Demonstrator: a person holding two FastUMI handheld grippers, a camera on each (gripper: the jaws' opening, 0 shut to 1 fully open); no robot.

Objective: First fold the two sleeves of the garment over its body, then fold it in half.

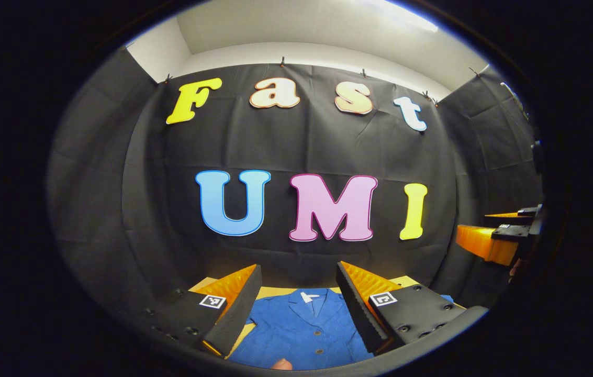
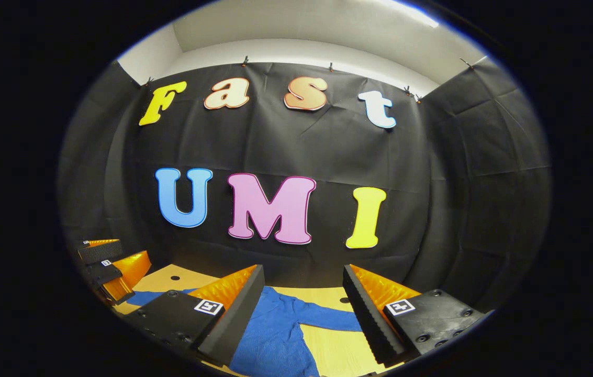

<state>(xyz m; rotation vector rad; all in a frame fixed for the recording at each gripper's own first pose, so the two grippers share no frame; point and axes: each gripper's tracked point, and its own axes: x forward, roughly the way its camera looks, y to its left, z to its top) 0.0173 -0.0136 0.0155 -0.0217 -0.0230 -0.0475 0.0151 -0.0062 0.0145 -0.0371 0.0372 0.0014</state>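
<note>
A blue buttoned garment (image 1: 301, 327) lies flat on a wooden table (image 1: 280, 291), collar toward the booth wall. My left gripper (image 1: 299, 303) hangs open above its chest, nothing between the fingers. In the right gripper view the garment (image 2: 275, 330) spreads below, one sleeve (image 2: 327, 317) stretched out to the right across the table (image 2: 338, 351). My right gripper (image 2: 301, 309) is open above that sleeve and shoulder, holding nothing. The right gripper (image 1: 495, 235) shows at the right edge of the left gripper view, and the left gripper (image 2: 108, 269) at the left edge of the right gripper view.
The black cloth wall (image 1: 301, 157) closes off the back and both sides just behind the table. A fingertip (image 1: 281, 364) shows at the bottom edge of the left gripper view. Bare wood (image 2: 170, 277) lies beside the garment at the far left.
</note>
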